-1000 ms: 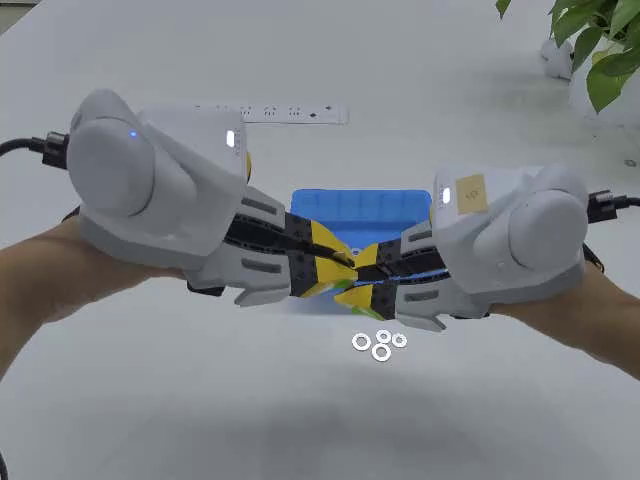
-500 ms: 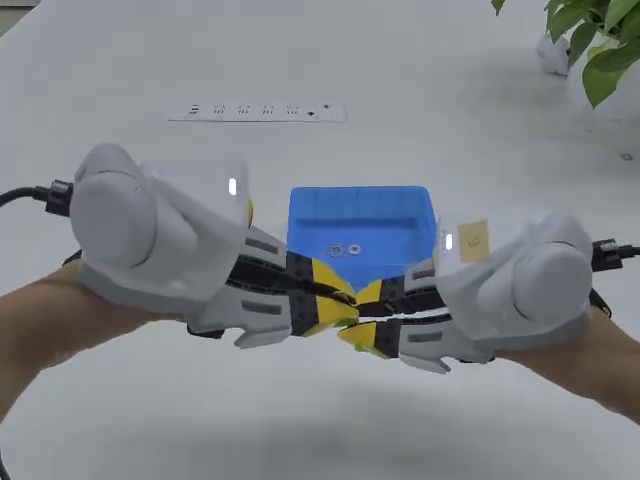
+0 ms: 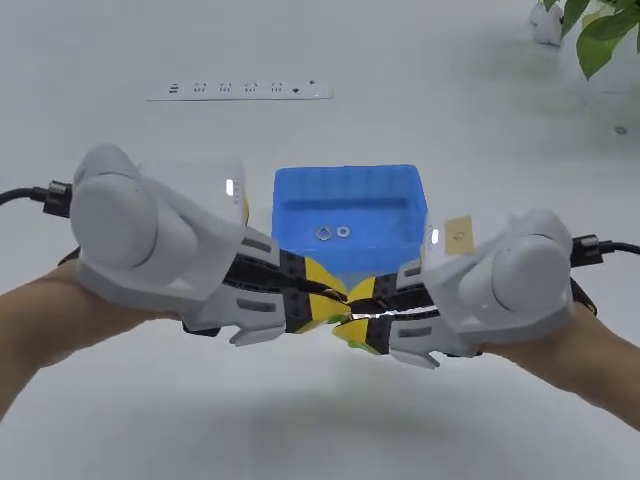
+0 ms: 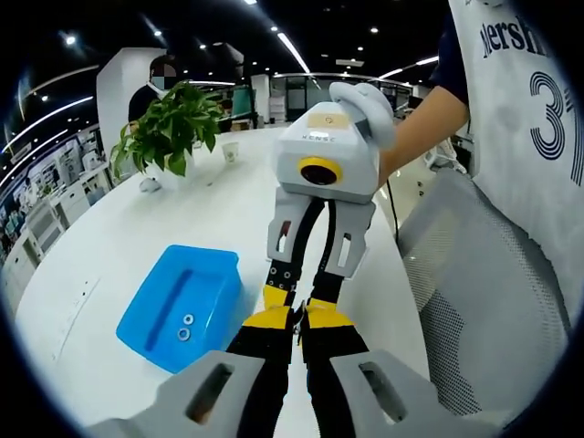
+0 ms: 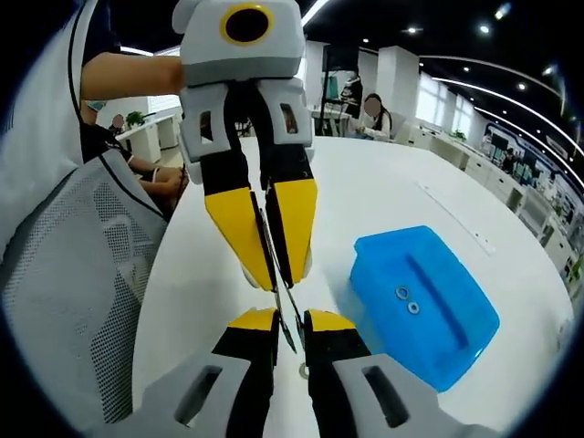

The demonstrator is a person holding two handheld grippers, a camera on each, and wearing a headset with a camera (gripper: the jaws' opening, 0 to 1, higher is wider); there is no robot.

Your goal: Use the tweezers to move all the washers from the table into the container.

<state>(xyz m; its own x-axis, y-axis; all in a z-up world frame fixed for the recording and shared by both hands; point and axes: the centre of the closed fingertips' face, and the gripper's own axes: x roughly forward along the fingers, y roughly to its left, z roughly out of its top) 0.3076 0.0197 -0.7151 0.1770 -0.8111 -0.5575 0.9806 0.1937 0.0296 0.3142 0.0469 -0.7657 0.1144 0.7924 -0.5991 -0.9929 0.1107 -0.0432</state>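
Observation:
My left gripper (image 3: pixel 335 300) and right gripper (image 3: pixel 358 325) meet tip to tip just in front of the blue container (image 3: pixel 345 180). Thin metal tweezers (image 5: pixel 274 255) run from the left gripper (image 5: pixel 274 274) into the right gripper (image 5: pixel 292 321), and both sets of jaws are shut on them. Two washers (image 3: pixel 333 233) lie inside the container. In the right gripper view one washer (image 5: pixel 303 370) lies on the white table under the jaws. The left gripper view has its own jaws (image 4: pixel 298 321) against the right gripper (image 4: pixel 297 306), with the container (image 4: pixel 155 328) at the left.
A white power strip (image 3: pixel 238 90) lies on the table beyond the container. A potted plant (image 3: pixel 600 30) stands at the far right corner. A mesh chair (image 5: pixel 82 274) is at the table's near edge, beside the person's torso.
The joined grippers have come nearer to me, off the container's front and over the loose washers on the table, which they now hide. The container's inside with two washers has come into sight.

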